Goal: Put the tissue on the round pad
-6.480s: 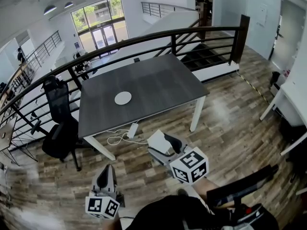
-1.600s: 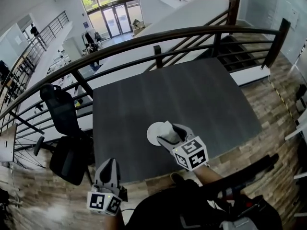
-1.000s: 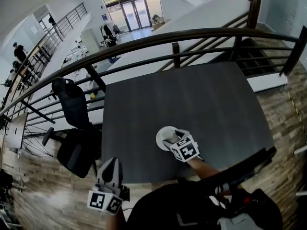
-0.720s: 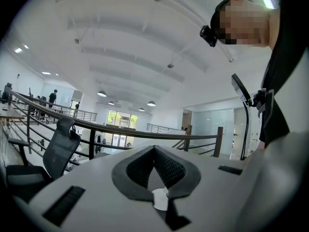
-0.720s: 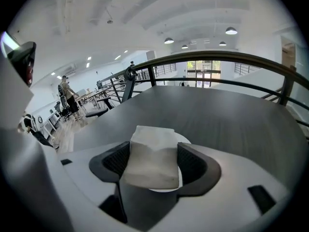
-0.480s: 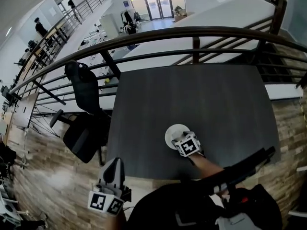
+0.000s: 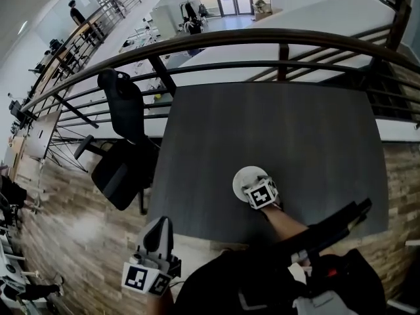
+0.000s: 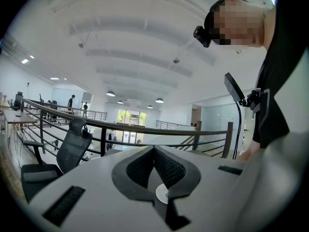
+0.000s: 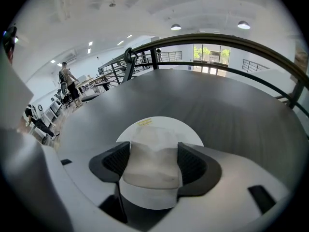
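Tissue, soft, light, pinched mid-fold by right gripper above pad at table's near edge; left gripper closed, empty.

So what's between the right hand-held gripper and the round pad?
The tissue, pinched by the right hand-held gripper, sits over the round pad, seen in the right gripper view.
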{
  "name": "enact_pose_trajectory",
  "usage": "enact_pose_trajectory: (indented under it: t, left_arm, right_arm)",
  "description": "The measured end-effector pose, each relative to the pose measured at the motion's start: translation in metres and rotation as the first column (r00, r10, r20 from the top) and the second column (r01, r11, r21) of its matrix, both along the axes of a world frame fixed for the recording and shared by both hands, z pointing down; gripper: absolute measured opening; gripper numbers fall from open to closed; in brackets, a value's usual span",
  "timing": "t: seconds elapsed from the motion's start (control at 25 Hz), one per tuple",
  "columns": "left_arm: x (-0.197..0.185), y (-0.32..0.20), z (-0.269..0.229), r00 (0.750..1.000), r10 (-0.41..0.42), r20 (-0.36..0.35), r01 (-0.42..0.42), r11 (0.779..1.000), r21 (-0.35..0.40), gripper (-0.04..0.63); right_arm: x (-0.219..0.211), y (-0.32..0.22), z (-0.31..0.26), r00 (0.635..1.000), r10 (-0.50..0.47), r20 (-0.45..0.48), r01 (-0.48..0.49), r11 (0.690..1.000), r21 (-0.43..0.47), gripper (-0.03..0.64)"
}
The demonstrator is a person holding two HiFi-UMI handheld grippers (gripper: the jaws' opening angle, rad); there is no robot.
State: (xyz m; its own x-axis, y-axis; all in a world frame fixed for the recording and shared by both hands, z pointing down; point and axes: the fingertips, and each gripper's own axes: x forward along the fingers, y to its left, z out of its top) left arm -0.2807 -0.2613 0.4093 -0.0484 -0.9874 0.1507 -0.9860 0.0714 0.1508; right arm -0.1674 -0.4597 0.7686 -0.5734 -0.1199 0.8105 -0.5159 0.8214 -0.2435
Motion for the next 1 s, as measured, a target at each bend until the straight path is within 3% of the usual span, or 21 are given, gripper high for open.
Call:
enact_pose_trajectory:
  t: [0.12, 0.56, 1.0]
  left_arm:
    - [0.000, 0.002, 0.000, 1.000, -0.008, -0.008, 0.008, 1.000, -0.009, 0.005]
    - [-0.007, 0.005, 0.007, 1.000, -0.027, -0.006, 0.027, 0.999, -0.017, 0.005]
    - [-0.011, 0.003, 0.007, 1.000, 0.004, 0.009, -0.004, 1.000, -0.016, 0.005]
  right_arm:
    - [0.000, 0.006, 0.005, 1.000, -0.005, -0.015, 0.005, 1.000, -0.023, 0.313]
    - [-0.001, -0.006, 0.013, 0.997, -0.024, -0.068, 0.028, 0.998, 0.062, 0.313]
    - [-0.013, -0.020, -0.009, 0.999, -0.001, 0.044, -0.004, 0.994, 0.113, 0.342]
